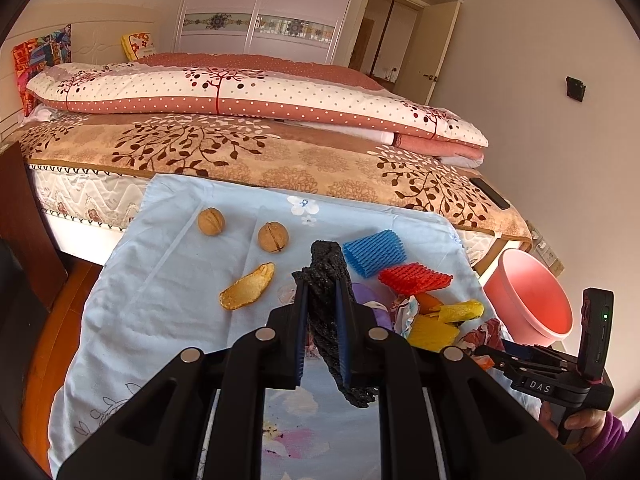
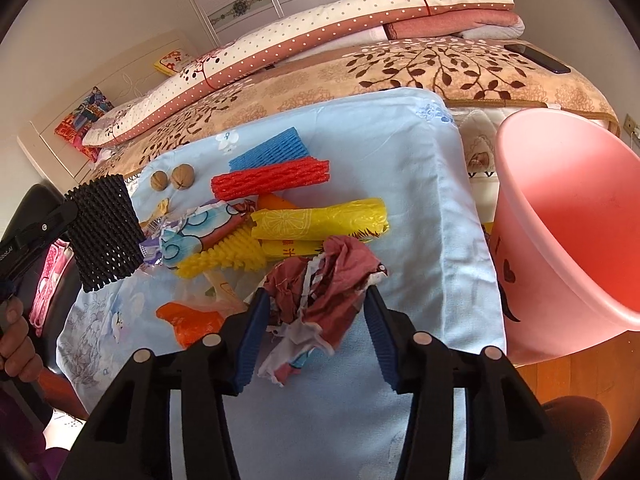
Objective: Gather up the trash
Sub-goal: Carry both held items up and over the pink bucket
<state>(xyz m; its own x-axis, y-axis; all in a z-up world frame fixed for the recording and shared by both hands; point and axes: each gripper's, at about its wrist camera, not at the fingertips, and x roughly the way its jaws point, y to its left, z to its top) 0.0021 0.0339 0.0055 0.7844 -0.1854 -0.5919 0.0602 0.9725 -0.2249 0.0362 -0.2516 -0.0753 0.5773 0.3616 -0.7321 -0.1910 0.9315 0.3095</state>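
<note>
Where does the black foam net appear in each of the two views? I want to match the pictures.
Left wrist view: the black net is at lower centre, clamped in the left claw.
Right wrist view: the black net is at the left edge, held above the blue cloth.
Shared landmark: the pink bucket, on the right in both.

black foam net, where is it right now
The black foam net is clamped in the left gripper, lifted above the blue cloth. In the right wrist view it hangs at far left, beside the walnuts.
</note>
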